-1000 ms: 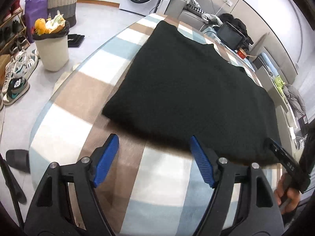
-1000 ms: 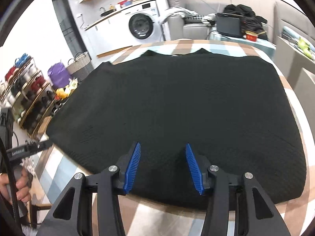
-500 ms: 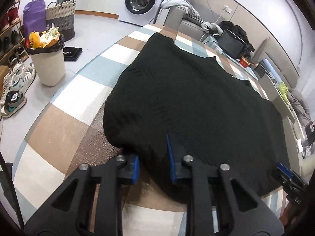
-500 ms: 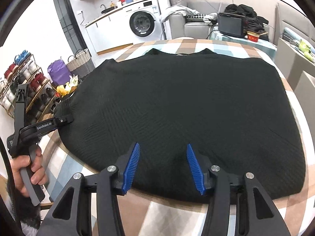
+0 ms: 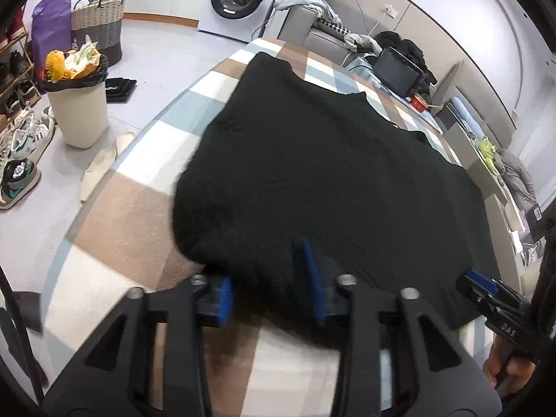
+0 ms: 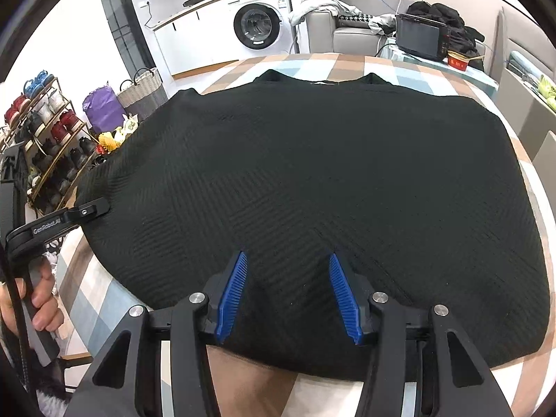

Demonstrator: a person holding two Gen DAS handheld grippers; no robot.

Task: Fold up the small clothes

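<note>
Bin (image 5: 78,118) overfull with rubbish; left hand-held gripper (image 5: 271,278) narrow, reopening around sweater (image 5: 330,173) hem; right (image 6: 288,292) half-open.

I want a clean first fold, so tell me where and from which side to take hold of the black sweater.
Grip the black sweater along its near hem, one corner per hand-held gripper, coming in from the table's near edge. It lies flat with the neckline at the far side, so the hem is the free edge within reach. The left hand-held gripper already straddles the left corner; the right hand-held gripper is over the hem.
</note>
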